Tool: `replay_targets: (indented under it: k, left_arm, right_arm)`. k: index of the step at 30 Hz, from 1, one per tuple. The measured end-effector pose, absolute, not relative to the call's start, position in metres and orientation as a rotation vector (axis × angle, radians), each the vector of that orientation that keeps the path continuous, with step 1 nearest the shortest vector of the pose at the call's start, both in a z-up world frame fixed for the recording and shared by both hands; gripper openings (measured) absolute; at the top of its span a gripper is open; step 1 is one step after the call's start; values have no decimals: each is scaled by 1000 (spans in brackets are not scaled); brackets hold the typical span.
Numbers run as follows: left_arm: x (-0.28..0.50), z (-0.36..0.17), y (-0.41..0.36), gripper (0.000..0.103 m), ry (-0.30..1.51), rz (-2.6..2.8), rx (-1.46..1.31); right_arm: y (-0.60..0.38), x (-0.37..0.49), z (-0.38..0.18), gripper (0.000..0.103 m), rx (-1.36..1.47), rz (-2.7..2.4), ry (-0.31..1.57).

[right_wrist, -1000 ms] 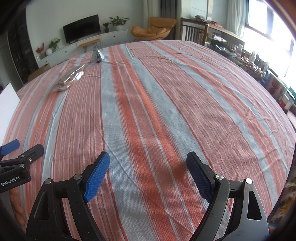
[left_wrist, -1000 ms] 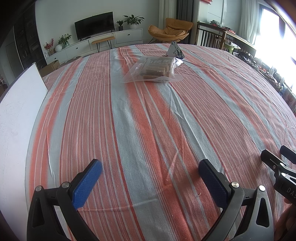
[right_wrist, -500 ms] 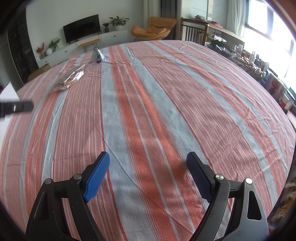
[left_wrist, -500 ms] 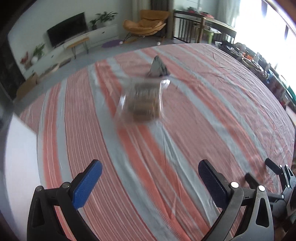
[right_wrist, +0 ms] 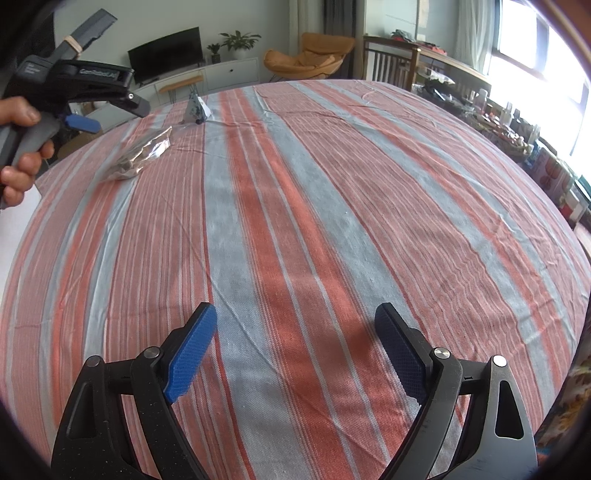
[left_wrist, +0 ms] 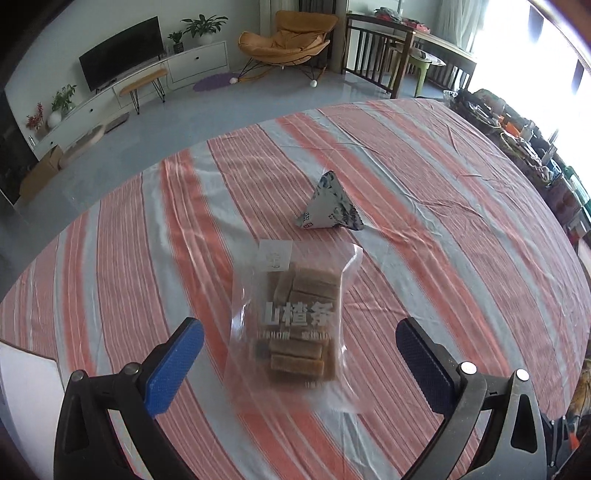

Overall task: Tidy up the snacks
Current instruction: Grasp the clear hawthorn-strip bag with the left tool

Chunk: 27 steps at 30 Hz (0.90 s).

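Left gripper [left_wrist: 300, 360] has advanced since 1 s ago, now raised over the clear crinkly snack bag [left_wrist: 295, 321], jaws spread wide, bag between the 2 blue pads, untouched. Pyramid foil packet [left_wrist: 328, 206] at 12 o'clock beyond. Right gripper [right_wrist: 295, 343] agape, low over striped woven cloth [right_wrist: 332, 206], holding nothing.

This is a home, an open living and dining room. A table under a striped orange-and-grey tablecloth [left_wrist: 424, 192] fills the foreground. Beyond its far edge stands a low white media cabinet [left_wrist: 192, 61] carrying a flat television [left_wrist: 120, 66] and potted plants [left_wrist: 203, 26]. An orange lounge chair [left_wrist: 286, 35] sits on the pale floor near dark wooden dining chairs [left_wrist: 373, 62]. Off the table's right edge, a cluttered sideboard [right_wrist: 517, 125] runs beneath a bright window [right_wrist: 543, 48].
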<state>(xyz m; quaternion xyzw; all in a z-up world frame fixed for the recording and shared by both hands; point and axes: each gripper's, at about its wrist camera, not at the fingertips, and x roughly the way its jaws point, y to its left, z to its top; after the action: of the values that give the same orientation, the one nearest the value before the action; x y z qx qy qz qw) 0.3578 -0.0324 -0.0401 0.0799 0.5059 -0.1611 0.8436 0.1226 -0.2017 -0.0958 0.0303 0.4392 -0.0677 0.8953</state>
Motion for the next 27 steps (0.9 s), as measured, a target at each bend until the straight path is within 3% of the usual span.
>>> replay_targets:
  k: [27]
  left_arm:
    - [392,-97,-28,103,1142,-333,43]
  right_arm:
    - [-202,122,-96,90,63,-143,911]
